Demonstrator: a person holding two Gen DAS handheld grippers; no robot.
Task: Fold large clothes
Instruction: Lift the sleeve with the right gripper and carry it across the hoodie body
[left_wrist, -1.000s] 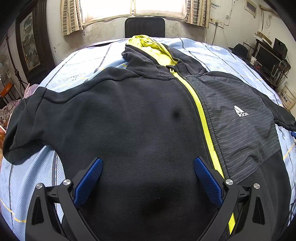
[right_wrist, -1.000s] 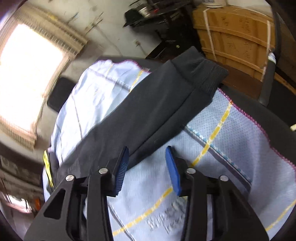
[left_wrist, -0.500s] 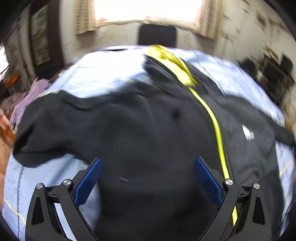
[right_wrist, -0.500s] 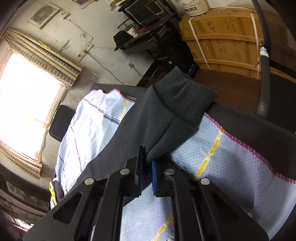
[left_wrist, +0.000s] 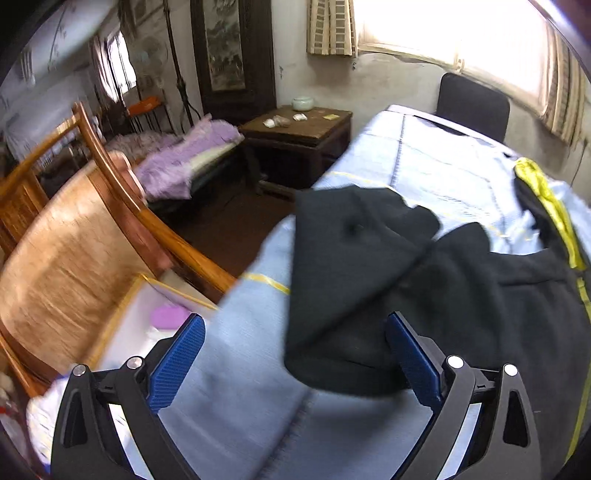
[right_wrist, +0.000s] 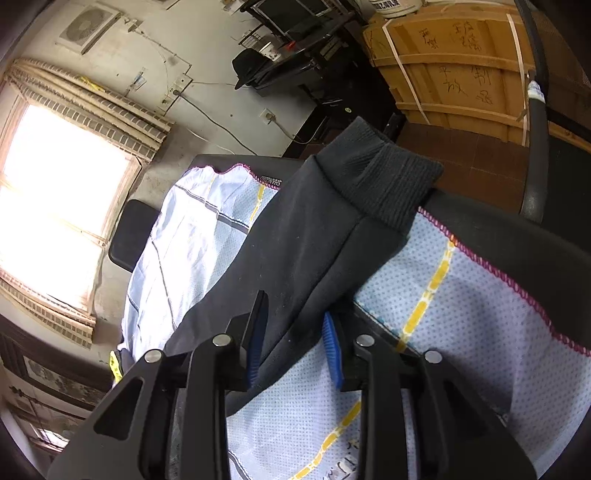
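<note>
Right wrist view: your right gripper (right_wrist: 293, 341) has its jaws partly spread, having just been opening, with the dark sleeve (right_wrist: 295, 258) lying between the blue pads (right_wrist: 331, 347). The cloth fills the gap and touches the pads, but whether they press on it cannot be told. The sleeve runs from the jaws toward the upper right of the frame, ending in a ribbed cuff (right_wrist: 391, 181) at the edge of the light blue sheet (right_wrist: 461, 295). A wooden crate (right_wrist: 461, 59) stands in the upper right.

Left wrist view: your left gripper (left_wrist: 293, 363) has its jaws spread wide and holds nothing. The other sleeve (left_wrist: 343, 266) lies folded over, its end just inside the right-hand pad. The black jacket (left_wrist: 498, 295) occupies the right of the frame, its yellow zipper (left_wrist: 554, 210) at the right edge. A wooden chair (left_wrist: 74, 251) fills the left, a dark side table (left_wrist: 299, 133) the upper centre.
</note>
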